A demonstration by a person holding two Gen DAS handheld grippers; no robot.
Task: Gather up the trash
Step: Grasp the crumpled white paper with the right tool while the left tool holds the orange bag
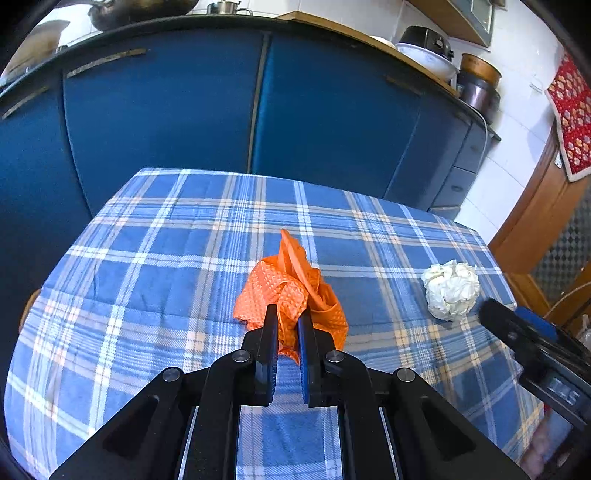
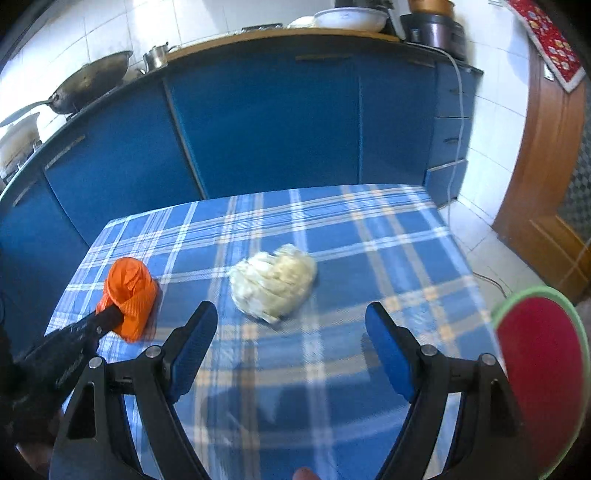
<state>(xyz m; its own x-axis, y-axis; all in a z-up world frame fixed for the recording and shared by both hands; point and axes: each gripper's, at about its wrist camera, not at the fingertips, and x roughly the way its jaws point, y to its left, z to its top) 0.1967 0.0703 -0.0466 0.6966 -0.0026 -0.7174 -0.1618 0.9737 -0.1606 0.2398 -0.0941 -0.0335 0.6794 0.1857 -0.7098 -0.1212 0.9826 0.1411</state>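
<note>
Right wrist view is motion-blurred: the white paper wad (image 2: 274,282) reads as a smeared lump, its folds not separable. A red disc with a green rim (image 2: 543,373) is cut off at the right edge; what it is cannot be told. In the left wrist view the right gripper (image 1: 517,328) enters only as a dark bar with a blue pad, its far finger out of frame. Lower part of the orange crumpled bag (image 1: 291,299) is hidden behind the left gripper (image 1: 287,317), whose fingers are drawn in tight on the bag's near folds, pinching it; the rest of the bag stands up beyond the tips, resting on the cloth. From the right wrist view the same bag (image 2: 129,295) sits at the far left of the bench, with the left gripper's tip (image 2: 107,319) on it. The right gripper (image 2: 291,314) has fingers spread wide, nothing between them; the wad lies just ahead of the gap, nearer the left finger, not touching either. Wad and bag are well apart. The bench carries a blue plaid cloth (image 1: 147,280). Behind: blue cabinet doors (image 1: 166,110), a wok (image 2: 92,79) and a white bowl (image 2: 351,18) on the worktop, white tiled wall, wooden door frame at right.
</note>
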